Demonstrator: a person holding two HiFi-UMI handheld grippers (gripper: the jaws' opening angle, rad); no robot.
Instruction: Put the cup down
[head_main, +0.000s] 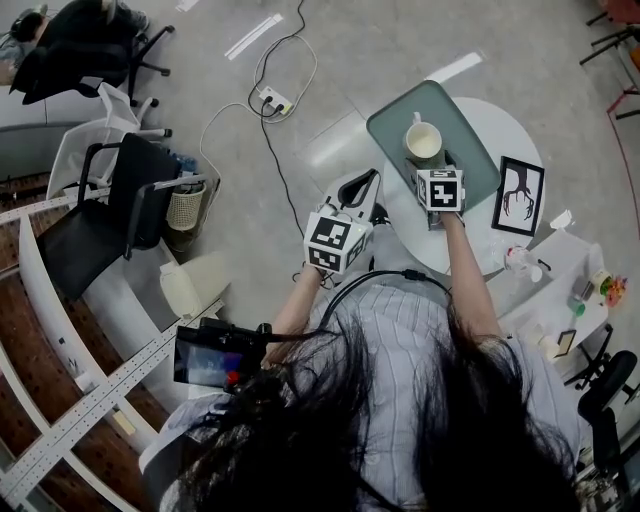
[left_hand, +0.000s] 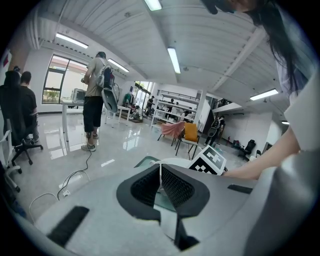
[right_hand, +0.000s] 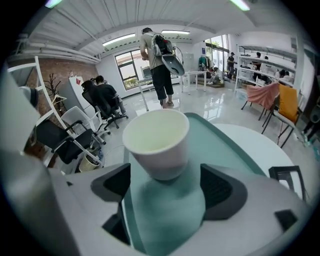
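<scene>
The round white worktop (head_main: 515, 125) carries a green tray (head_main: 385, 130) close to its edge. The right tool (right_hand: 167, 186) is spread wide on either side of the cup (right_hand: 156, 142) without touching it. The cup stands upright mid-tray, seemingly set down, with clear room to back straight off. The left tool (left_hand: 161, 187), pressed together and empty, hangs beside the tray, out of the way.

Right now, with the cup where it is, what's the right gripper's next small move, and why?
Probably draw the right gripper straight back with its jaws open. The cup appears to stand upright on the green tray, with both jaws clear of its sides, so it looks already released.
</scene>
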